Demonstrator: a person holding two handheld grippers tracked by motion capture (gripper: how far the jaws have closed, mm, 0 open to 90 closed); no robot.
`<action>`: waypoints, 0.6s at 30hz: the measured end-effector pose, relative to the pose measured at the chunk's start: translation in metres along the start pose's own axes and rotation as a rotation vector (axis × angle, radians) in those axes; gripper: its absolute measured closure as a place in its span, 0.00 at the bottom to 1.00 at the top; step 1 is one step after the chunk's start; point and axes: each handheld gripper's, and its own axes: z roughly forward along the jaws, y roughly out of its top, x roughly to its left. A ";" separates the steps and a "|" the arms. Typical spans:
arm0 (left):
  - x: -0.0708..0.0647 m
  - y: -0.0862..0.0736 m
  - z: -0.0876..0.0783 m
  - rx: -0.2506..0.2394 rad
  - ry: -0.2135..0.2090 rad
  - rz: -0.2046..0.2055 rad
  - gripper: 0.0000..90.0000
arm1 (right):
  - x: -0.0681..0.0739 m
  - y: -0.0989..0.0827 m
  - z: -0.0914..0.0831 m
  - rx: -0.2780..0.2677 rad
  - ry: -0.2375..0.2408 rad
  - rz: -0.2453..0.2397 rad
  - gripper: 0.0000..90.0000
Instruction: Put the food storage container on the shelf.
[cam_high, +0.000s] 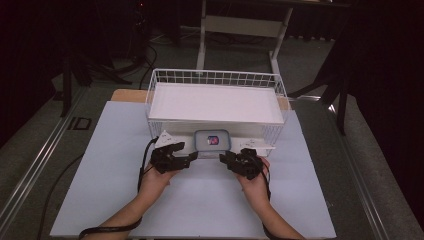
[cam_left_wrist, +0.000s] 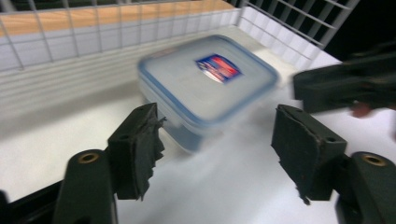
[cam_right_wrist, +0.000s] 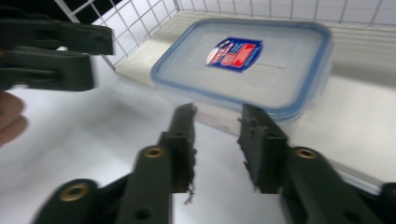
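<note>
Left tool (cam_high: 189, 158) and right tool (cam_high: 224, 158), both open and empty, flank a lidded plastic container (cam_high: 212, 141) at the worktop's (cam_high: 115, 150) far middle, against the wire basket (cam_high: 150, 100); rigid, light, probably slick, best gripped by its opposite sides.

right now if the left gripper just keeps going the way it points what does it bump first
Most likely the plastic container, at its near corner and blue-rimmed lid. It sits just ahead of the left gripper, whose jaws stand apart with nothing between them. The wire basket lies behind it. Blur leaves the gap unclear.
</note>
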 end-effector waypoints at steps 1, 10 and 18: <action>-0.001 -0.002 -0.004 0.000 -0.027 0.007 0.30 | 0.002 -0.001 0.001 0.001 0.000 -0.011 0.92; -0.003 -0.023 -0.020 -0.017 -0.025 0.033 0.00 | 0.015 -0.008 0.024 0.043 -0.026 -0.042 1.00; -0.002 -0.032 -0.021 -0.033 -0.016 0.053 0.01 | 0.014 -0.006 0.043 0.060 -0.027 -0.032 1.00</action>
